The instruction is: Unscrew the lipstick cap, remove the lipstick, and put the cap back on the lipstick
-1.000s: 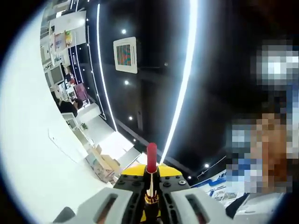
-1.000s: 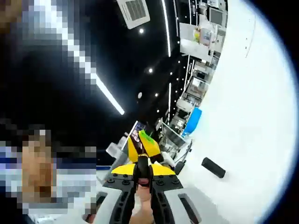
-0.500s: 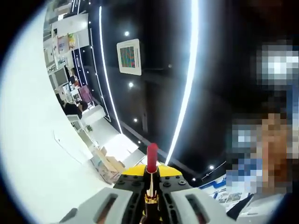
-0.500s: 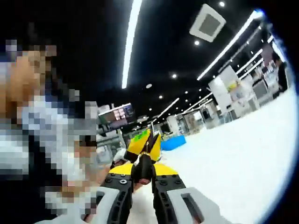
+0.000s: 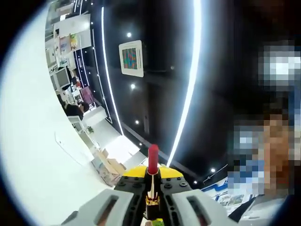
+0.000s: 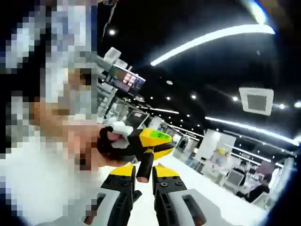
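In the left gripper view, the lipstick [image 5: 152, 162] stands upright between my jaws, with its red bullet out and a gold band lower down. My left gripper [image 5: 151, 178] is shut on its base. In the right gripper view, a black cap [image 6: 145, 165] sits tilted between the yellow jaw tips, and my right gripper [image 6: 144, 172] is shut on it. Just beyond the cap is the left gripper [image 6: 154, 139], yellow and green at the front, with a person's hand [image 6: 111, 139] behind it. I cannot tell whether the cap touches it.
Both views point up at a dark ceiling with long light strips [image 5: 190, 80] and a square vent [image 5: 131, 57]. Shop shelves and displays [image 6: 221, 157] stand far off. A person is close, at the right of the left gripper view and the left of the right gripper view.
The right gripper view has swung and rolled a long way, and the left gripper now looms nearer in front of the cap. The left gripper view has barely shifted. Both grips are unchanged.
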Tool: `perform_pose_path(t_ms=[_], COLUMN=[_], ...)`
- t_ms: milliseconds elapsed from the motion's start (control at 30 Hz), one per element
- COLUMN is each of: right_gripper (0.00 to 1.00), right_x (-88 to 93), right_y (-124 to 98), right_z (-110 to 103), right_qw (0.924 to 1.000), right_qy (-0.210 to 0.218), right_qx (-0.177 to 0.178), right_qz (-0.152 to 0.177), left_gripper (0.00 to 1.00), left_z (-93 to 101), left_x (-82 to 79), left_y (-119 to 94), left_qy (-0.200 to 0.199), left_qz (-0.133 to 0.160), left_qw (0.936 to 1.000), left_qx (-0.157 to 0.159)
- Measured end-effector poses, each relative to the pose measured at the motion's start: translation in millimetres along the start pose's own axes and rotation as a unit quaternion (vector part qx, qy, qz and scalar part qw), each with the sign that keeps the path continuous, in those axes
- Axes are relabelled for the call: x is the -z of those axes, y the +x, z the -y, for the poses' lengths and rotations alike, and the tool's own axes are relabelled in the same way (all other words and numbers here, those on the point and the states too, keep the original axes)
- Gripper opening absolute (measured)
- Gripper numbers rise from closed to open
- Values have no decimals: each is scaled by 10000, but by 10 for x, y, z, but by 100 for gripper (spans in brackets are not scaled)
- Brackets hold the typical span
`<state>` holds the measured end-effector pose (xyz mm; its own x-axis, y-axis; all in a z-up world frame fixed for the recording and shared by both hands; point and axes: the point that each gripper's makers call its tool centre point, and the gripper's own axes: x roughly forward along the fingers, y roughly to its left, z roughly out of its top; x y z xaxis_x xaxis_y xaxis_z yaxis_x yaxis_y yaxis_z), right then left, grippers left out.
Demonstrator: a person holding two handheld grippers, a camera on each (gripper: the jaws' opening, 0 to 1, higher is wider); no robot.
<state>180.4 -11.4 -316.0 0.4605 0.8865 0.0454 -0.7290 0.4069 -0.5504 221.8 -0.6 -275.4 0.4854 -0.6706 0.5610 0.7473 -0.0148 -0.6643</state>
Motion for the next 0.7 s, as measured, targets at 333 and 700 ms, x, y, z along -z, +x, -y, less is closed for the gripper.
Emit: perform_pose_path(t_ms=[333,700], right_gripper=[11,9], right_x=[27,62], right_y=[-1,-61], right_z=[-8,117], right_qw=[9998,8726], right_qy=[-143,4768], right_qx=[38,-696], right_qz=[-148,796], left_gripper=[9,9], left_z=[-16,-26], left_x=[0,3], left_y=[-4,5], left_qy=[42,31], left_qz=[-7,-52], left_qw=[10000,10000], left_qx=[-35,19])
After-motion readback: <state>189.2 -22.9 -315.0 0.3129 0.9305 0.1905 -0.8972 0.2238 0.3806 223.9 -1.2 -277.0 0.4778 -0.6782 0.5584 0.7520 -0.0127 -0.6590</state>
